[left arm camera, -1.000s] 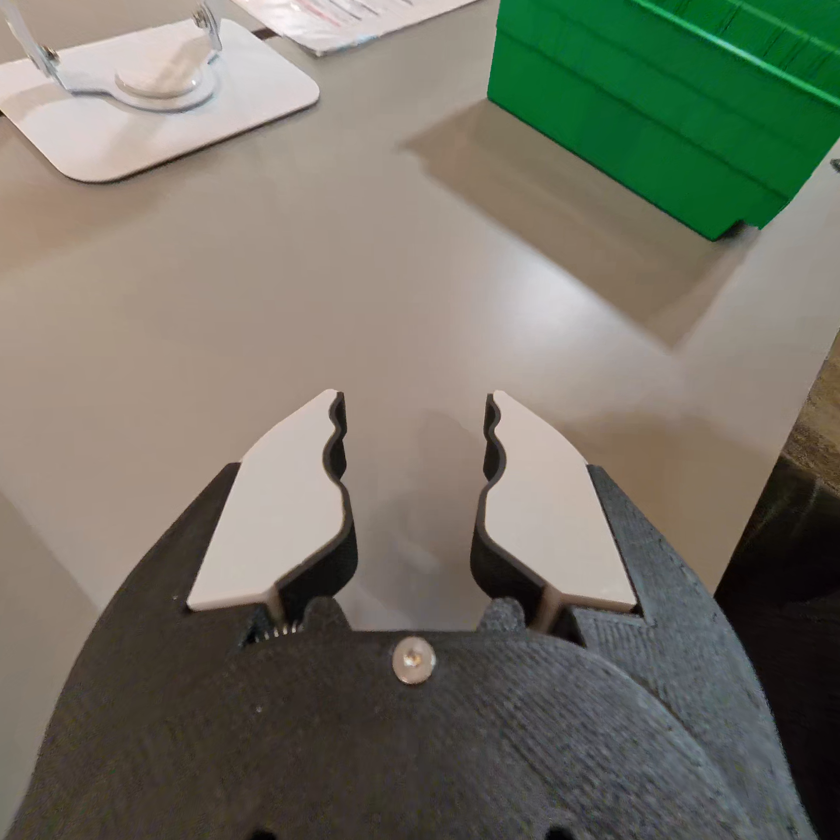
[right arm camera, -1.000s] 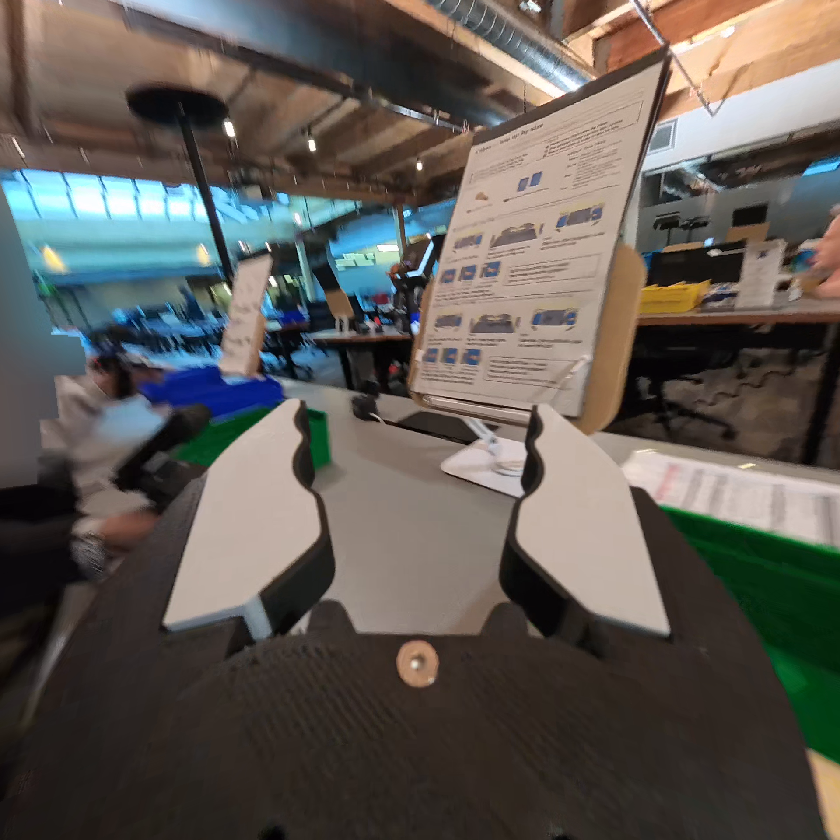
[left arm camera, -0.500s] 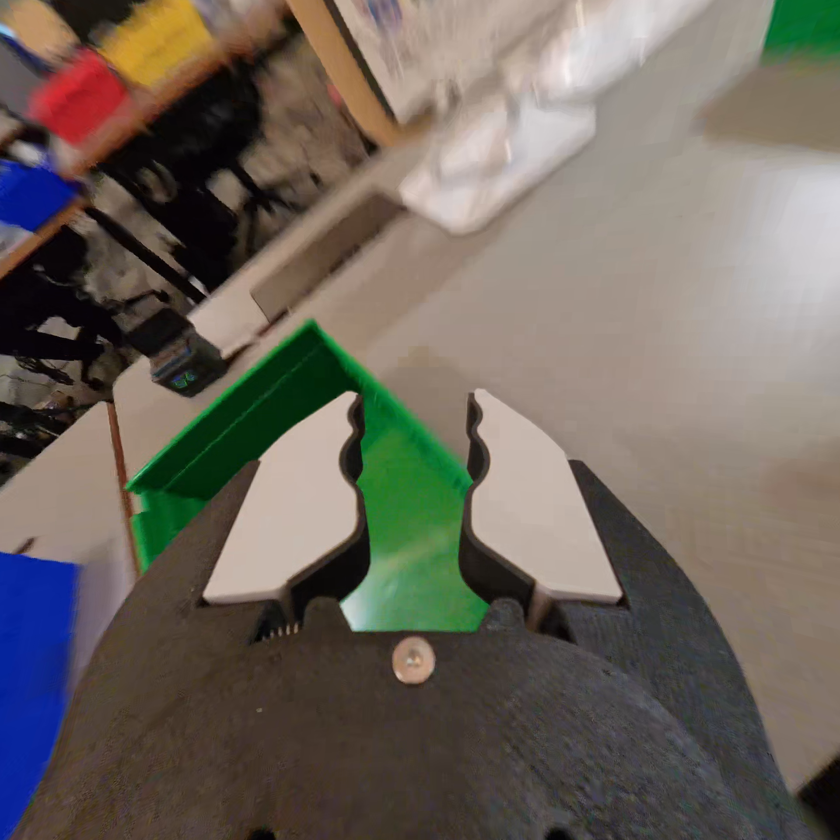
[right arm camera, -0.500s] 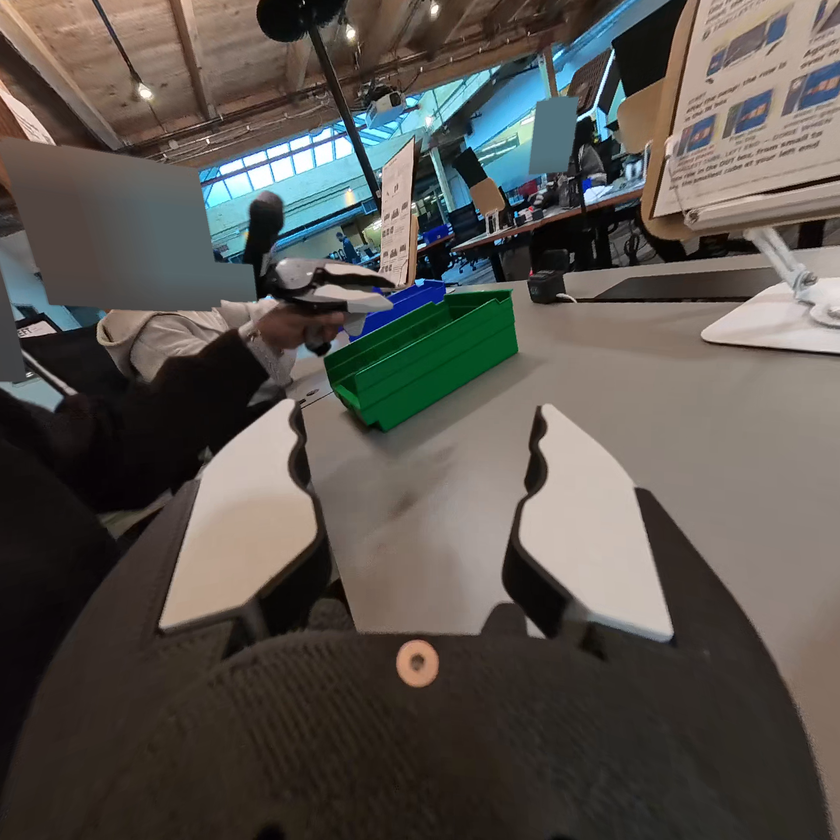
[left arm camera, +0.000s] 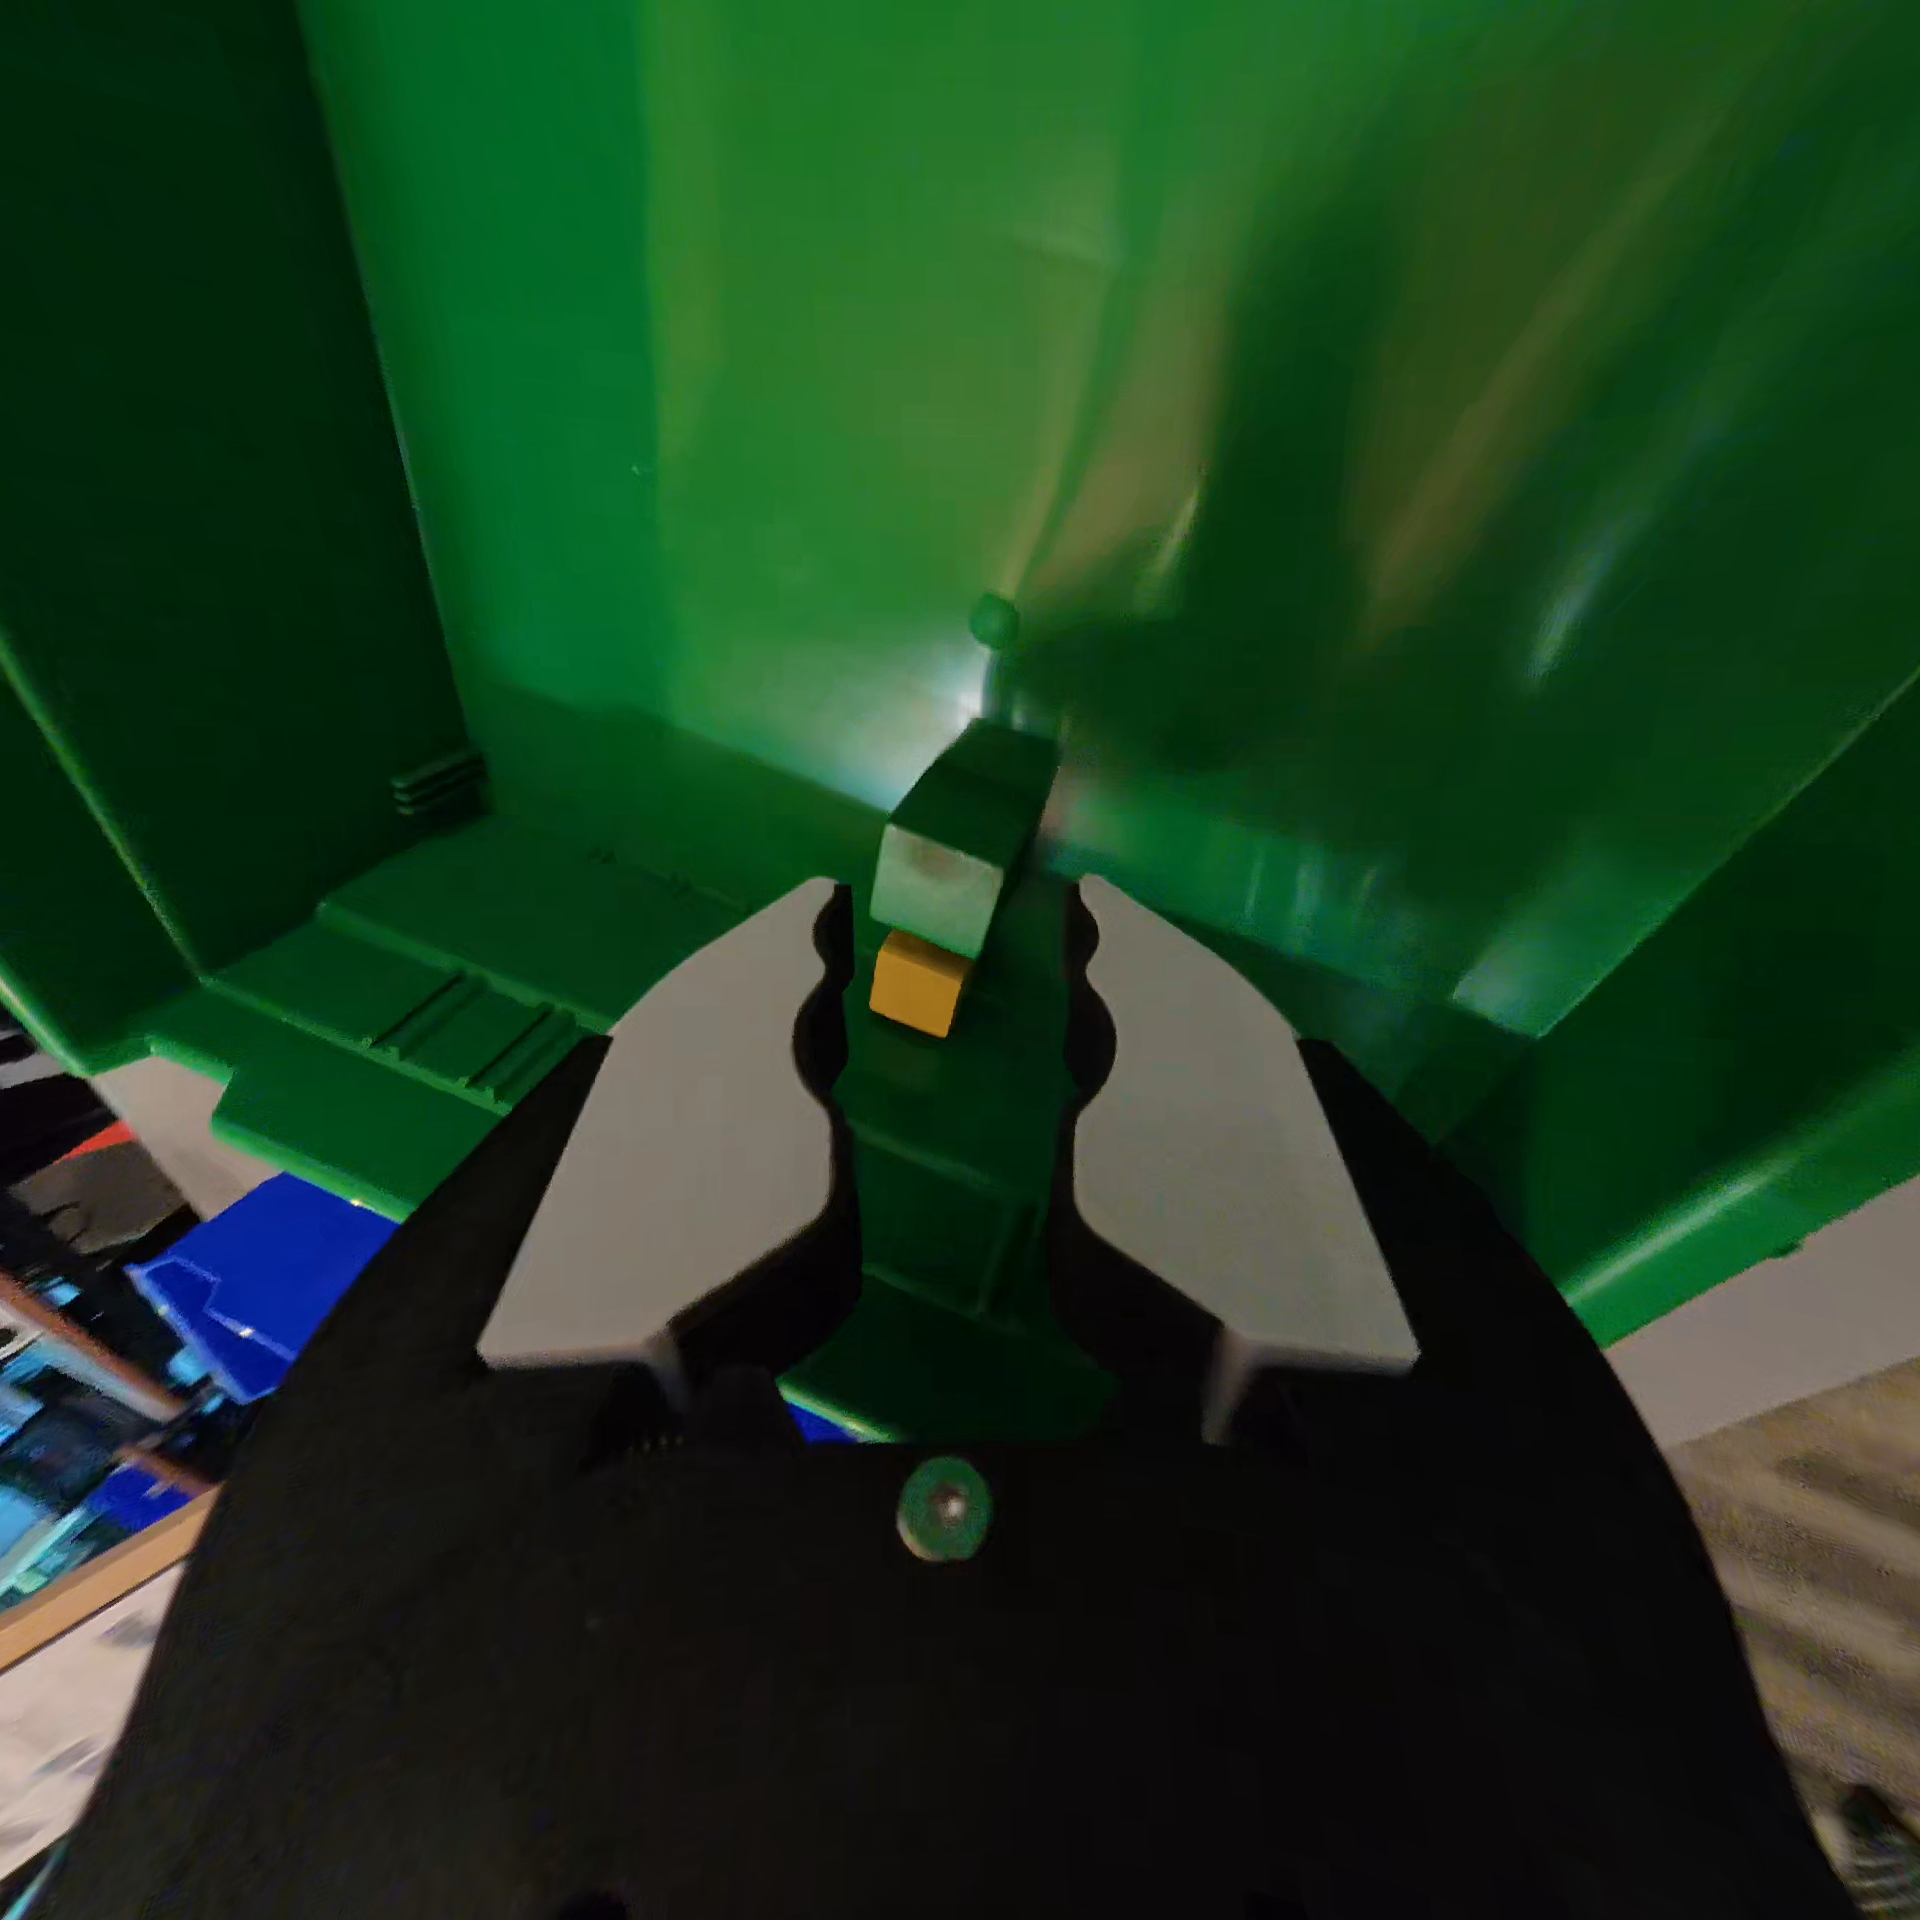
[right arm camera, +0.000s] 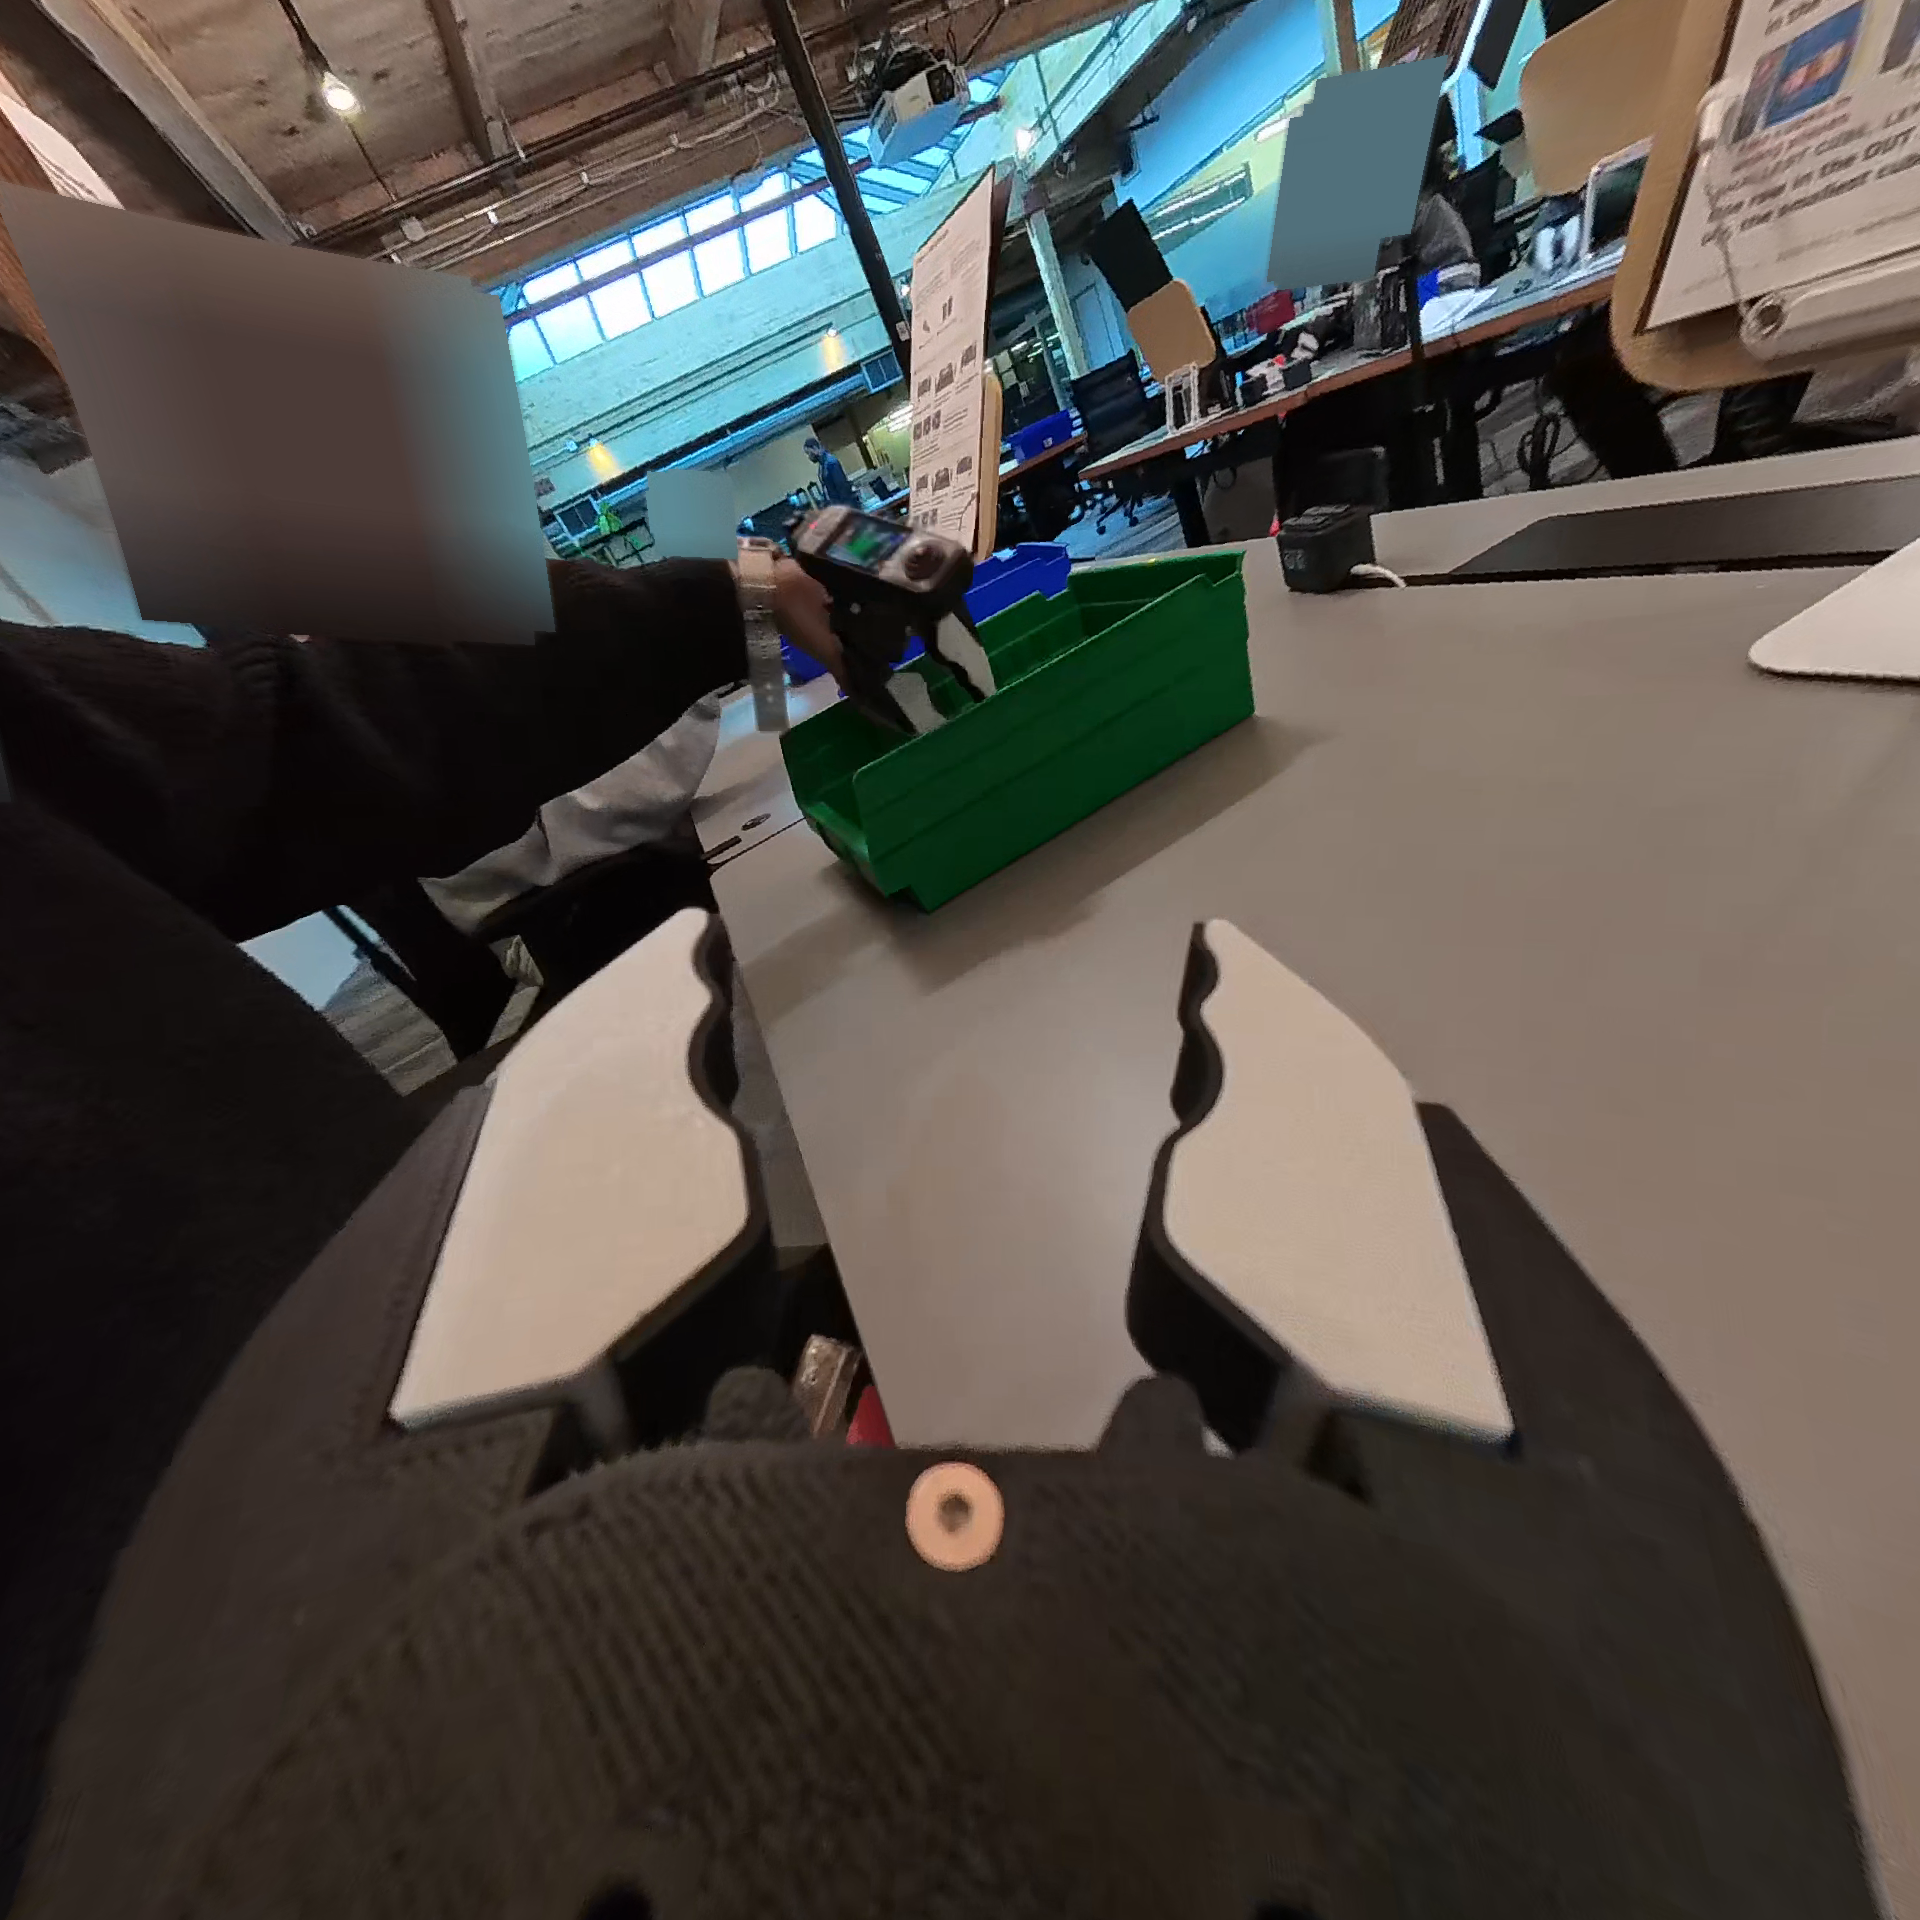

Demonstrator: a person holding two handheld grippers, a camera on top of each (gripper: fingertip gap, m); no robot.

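the left gripper, jaws spread and empty, is dipped into a green bin, aimed at a green block with a yellow block just beside it on the floor. the right gripper, also spread and empty, is held over the grey table. half a second ago the left gripper was only at the bin's rim.

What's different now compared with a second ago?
The left hand-held gripper swung from above the bare table, across to the green bin, and now dips inside, open, nearing a green block and a yellow block. The right hand-held gripper turned left and tilted downward, staying open and empty over the grey table.
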